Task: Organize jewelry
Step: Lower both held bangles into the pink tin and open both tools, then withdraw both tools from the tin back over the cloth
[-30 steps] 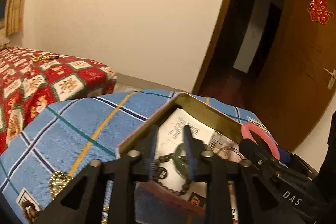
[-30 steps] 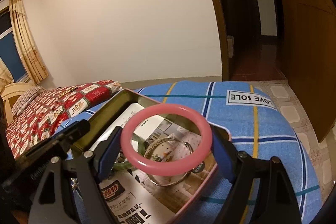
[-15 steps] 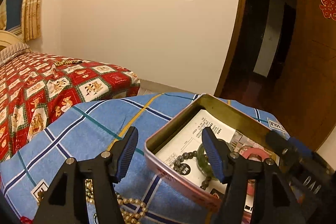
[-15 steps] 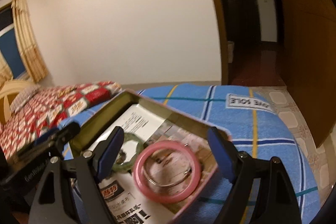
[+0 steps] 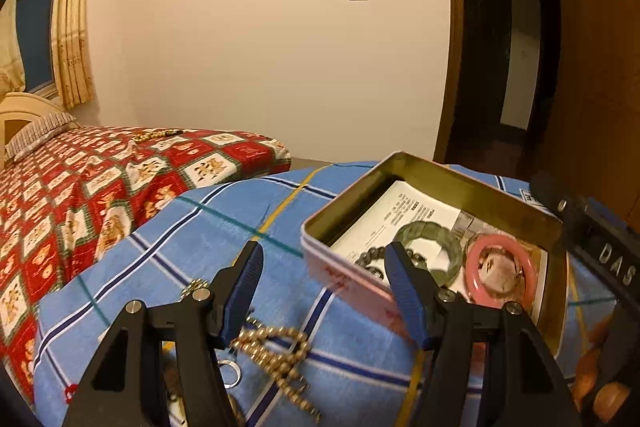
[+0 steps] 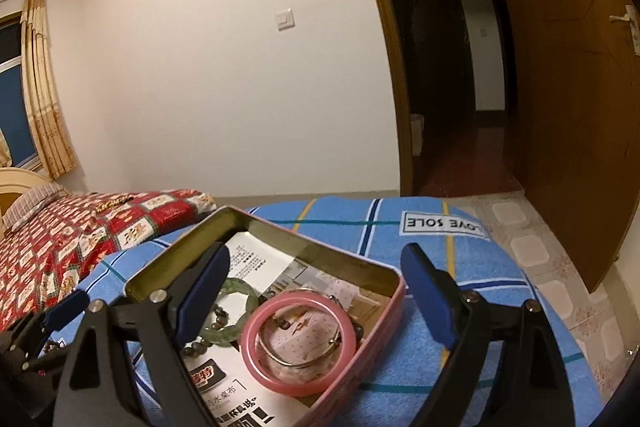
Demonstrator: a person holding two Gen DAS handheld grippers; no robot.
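The pink bangle (image 6: 299,340) lies flat in the pink-walled metal tin (image 6: 362,269), smooth and glossy, ringed around a thin silver bangle (image 6: 298,355) and just beside a mottled green jade bangle (image 6: 236,311) and a string of dark beads (image 6: 196,347), all on printed paper lining the tin. Loose on the blue plaid cloth (image 5: 192,239), at the lower middle of the left wrist view, a gold bead necklace (image 5: 276,351) trails away from the tin, directly under the left gripper (image 5: 324,291), the nearer one to it. That gripper gapes empty, its jaws having just been opening. The right gripper (image 6: 316,287) hangs over the tin, its jaws having just been opening too, clear of the pink bangle below. A red patterned bed (image 5: 100,179) sits at left.
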